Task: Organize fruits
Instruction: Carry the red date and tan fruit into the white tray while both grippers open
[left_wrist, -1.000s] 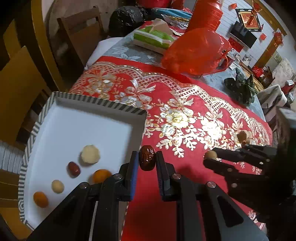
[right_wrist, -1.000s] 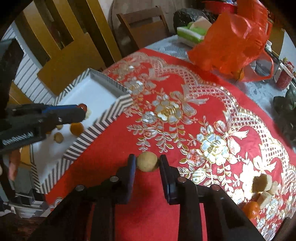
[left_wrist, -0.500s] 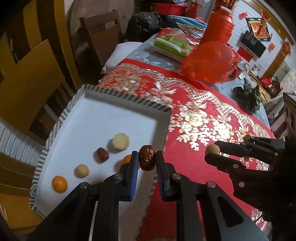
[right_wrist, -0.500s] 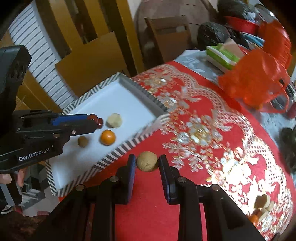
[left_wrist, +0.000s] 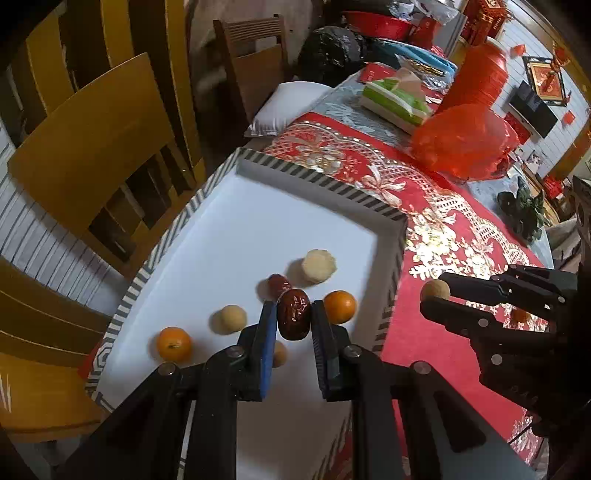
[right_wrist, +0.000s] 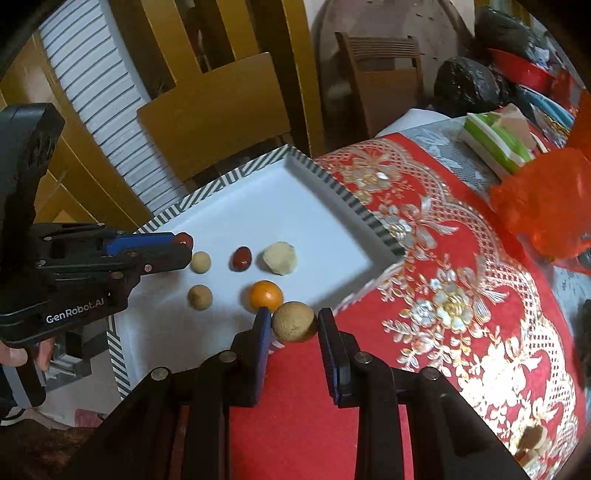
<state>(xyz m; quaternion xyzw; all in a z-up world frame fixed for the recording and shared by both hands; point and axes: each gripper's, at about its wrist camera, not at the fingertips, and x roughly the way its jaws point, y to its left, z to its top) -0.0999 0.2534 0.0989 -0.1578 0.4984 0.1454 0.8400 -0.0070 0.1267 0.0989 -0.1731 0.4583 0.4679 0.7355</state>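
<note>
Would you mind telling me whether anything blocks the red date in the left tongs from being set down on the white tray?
Nothing visible does: the date hangs over the tray, though fruits already lie beneath and beside it, so bare space further in looks safer.

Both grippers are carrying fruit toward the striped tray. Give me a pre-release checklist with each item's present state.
1. Left gripper pinches the red date: ok.
2. Right gripper pinches the tan round fruit: ok.
3. Date appears above the tray: ok.
4. Tan fruit past the tray's near rim: cannot tell, it sits right at the edge.
5. Bare tray floor for both, beyond the peeled piece: ok.
6. Grippers apart from each other: ok.
</note>
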